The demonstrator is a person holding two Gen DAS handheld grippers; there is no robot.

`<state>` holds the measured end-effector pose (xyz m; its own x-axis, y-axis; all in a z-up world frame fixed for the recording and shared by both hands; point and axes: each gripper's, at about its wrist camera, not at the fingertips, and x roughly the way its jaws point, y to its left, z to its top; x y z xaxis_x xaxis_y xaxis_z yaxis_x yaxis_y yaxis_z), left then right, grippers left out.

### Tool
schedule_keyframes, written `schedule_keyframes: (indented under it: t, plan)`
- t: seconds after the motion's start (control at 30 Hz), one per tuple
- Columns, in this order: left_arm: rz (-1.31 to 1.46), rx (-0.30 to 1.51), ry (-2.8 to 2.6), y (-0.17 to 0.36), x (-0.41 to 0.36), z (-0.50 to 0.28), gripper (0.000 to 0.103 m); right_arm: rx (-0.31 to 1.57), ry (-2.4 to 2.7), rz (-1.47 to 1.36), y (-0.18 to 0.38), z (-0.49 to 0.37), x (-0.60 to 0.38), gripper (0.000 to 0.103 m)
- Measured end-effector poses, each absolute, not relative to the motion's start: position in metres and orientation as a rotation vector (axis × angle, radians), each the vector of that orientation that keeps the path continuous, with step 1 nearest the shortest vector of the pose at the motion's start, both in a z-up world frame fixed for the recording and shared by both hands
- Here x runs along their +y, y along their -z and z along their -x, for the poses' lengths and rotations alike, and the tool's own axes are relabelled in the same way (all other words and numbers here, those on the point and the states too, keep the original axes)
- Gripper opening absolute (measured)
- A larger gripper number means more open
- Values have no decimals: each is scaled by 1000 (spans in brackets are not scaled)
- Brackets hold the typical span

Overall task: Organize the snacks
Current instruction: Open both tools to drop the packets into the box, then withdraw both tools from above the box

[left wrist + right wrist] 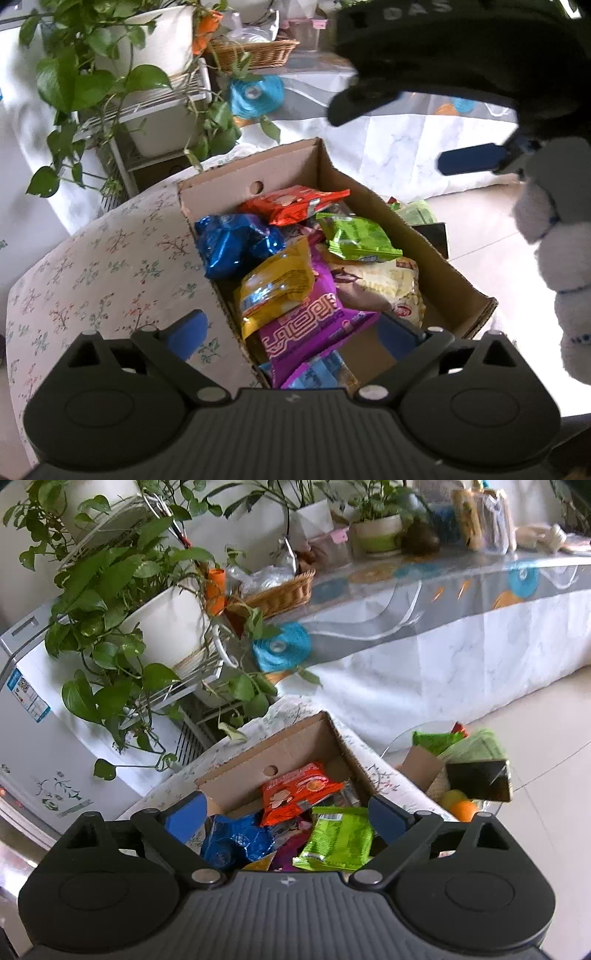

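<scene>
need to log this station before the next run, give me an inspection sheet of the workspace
surface: floral cloth under the cardboard box, pale tiled floor beside it
job's things: box holds a heap of snacks: orange packet, blue foil packet, green packet, yellow packet, purple packet
clutter: more packets, a dark flat object and fruit on a low spot to the right of the box
grippers: left gripper open above the box, nothing held; right gripper open, nothing held
cables: nothing seen
surroundings: potted vine on a wire stand, wicker basket on a long covered table
</scene>
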<state>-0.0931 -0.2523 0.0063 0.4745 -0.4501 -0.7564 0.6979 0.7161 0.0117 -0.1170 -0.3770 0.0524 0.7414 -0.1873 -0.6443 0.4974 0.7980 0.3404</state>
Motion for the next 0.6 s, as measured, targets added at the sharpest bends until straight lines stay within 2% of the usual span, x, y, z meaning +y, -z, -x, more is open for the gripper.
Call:
schedule_keyframes:
  t: [0.17,0.47,0.6]
  plan:
    - [-317,802,692,-14,-241,92,101,603,487,-451,-57,132,-371,103]
    - [-269,699,657,-40,-209,99,102,653,673,-384,-46,156,-366,103]
    - [-187,719,664,-48,-191,94,102,694,685,-371,-39,164,-357,103]
